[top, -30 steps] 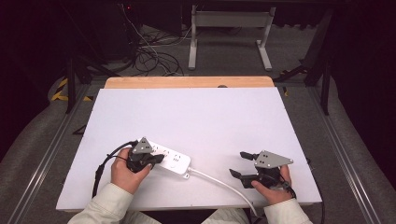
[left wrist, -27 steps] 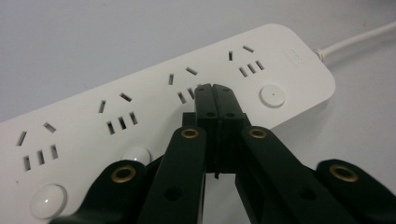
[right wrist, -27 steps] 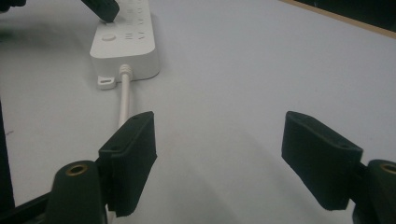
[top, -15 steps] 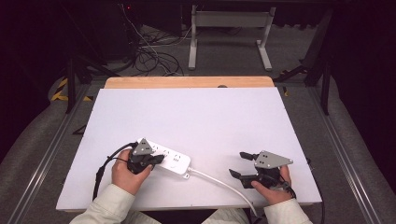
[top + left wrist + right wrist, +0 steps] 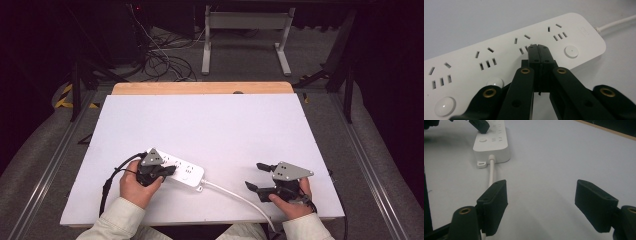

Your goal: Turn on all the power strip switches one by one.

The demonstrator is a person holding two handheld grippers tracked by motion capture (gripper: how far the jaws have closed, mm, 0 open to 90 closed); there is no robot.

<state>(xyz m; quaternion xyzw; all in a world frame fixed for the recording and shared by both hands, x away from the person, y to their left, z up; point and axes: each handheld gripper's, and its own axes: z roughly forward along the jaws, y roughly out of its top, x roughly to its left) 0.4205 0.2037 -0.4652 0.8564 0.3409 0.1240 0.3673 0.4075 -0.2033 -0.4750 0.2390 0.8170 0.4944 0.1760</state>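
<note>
The jaws of the left gripper are being held pressed together with nothing between them, and their joined tip is being rested on or just above the top face of the white power strip, among the socket slots and short of the round button near the cable end; whether the tip is actually touching cannot be told for certain. In the high view the left gripper is being kept over the strip's left half, while the power strip is lying slantwise near the front edge of the white table, its white cable being trailed toward the person.

The step in hand is judged to be a press on one of the strip's buttons with the closed tip. For that to be done well, the tip is best being shifted sideways until it is centred on the button, then being pushed straight down, so that the light strip is not being skidded or tipped.

The right gripper is being held with its jaws wide apart and empty, low over the bare table beside the cable. It could be used to steady the strip's cable end during the press.
</note>
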